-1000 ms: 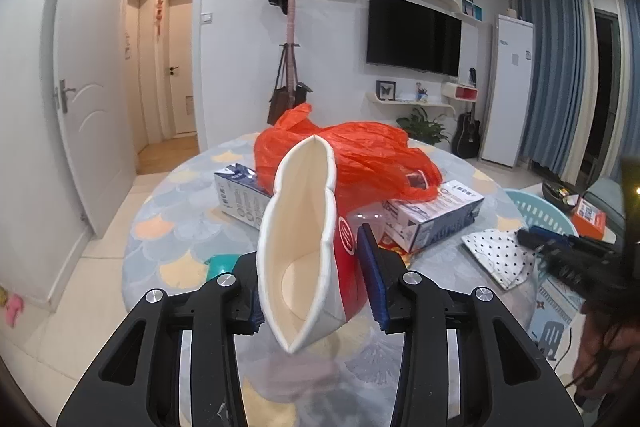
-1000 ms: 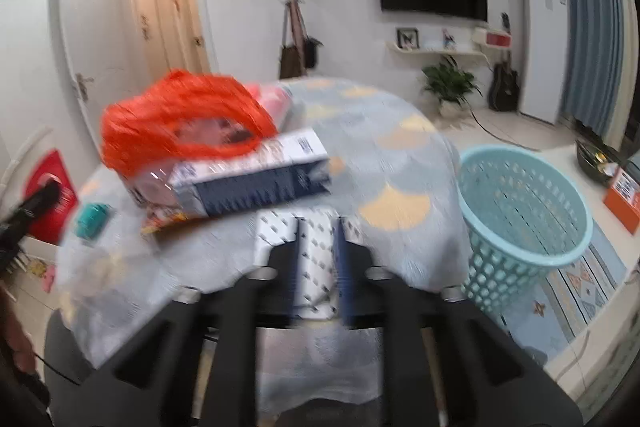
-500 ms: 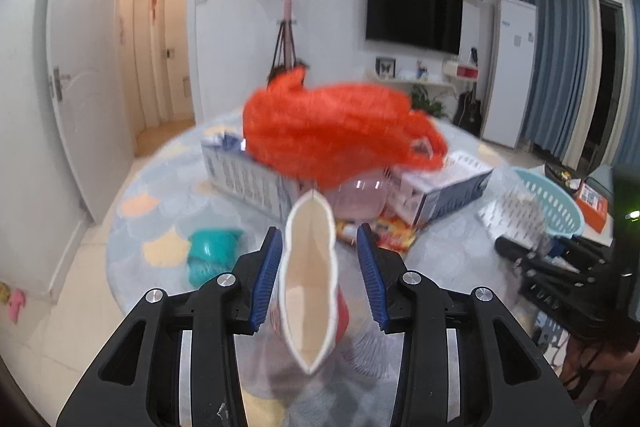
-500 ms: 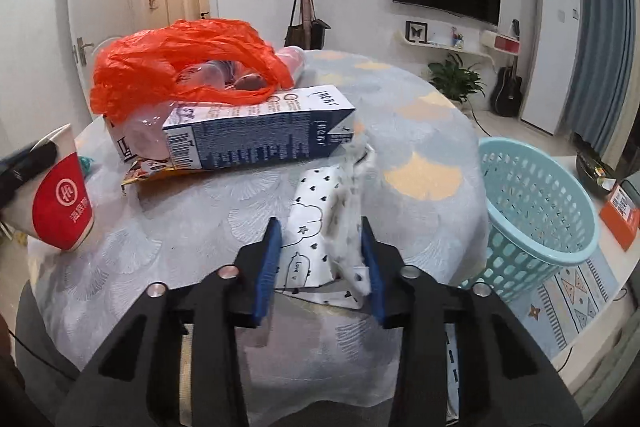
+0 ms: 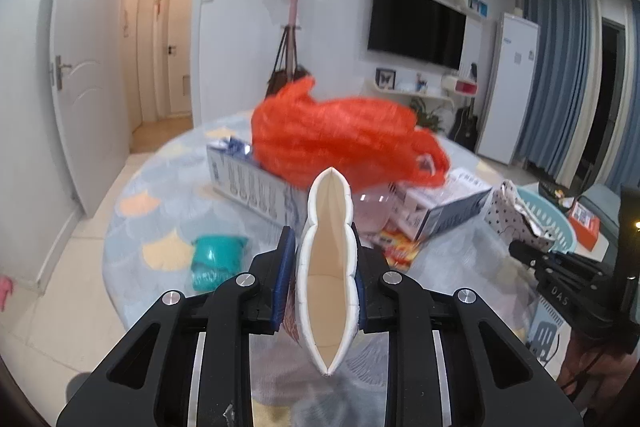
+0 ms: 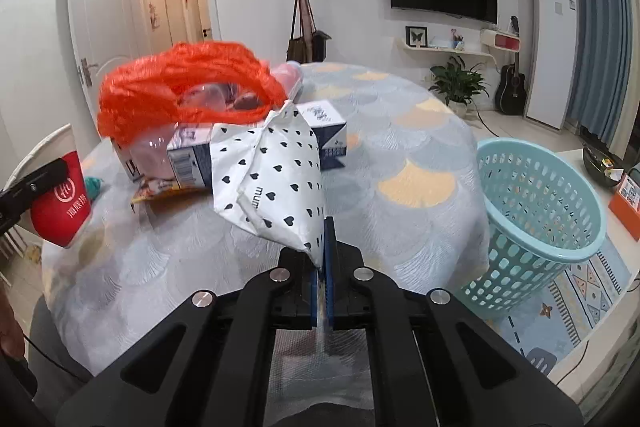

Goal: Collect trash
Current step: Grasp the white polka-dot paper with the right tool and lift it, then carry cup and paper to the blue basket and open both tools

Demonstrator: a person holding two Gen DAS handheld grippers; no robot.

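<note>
My left gripper (image 5: 322,283) is shut on a squashed red and white paper cup (image 5: 329,279), held above the round table (image 5: 160,187); the cup also shows in the right wrist view (image 6: 60,195). My right gripper (image 6: 319,279) is shut on a white wrapper with black hearts (image 6: 276,183), lifted off the table; the wrapper also shows in the left wrist view (image 5: 516,215). A light blue trash basket (image 6: 540,219) stands on the floor right of the table.
On the table lie an orange plastic bag (image 5: 340,139), two blue and white cartons (image 5: 248,179) (image 5: 448,207), a clear plastic cup (image 5: 372,215), a teal packet (image 5: 216,259) and a yellow snack wrapper (image 5: 400,247). An orange box (image 6: 628,203) sits far right.
My right gripper has shut on the heart wrapper and lifted it off the table. My left gripper has squeezed the paper cup flatter and drawn back a little.
</note>
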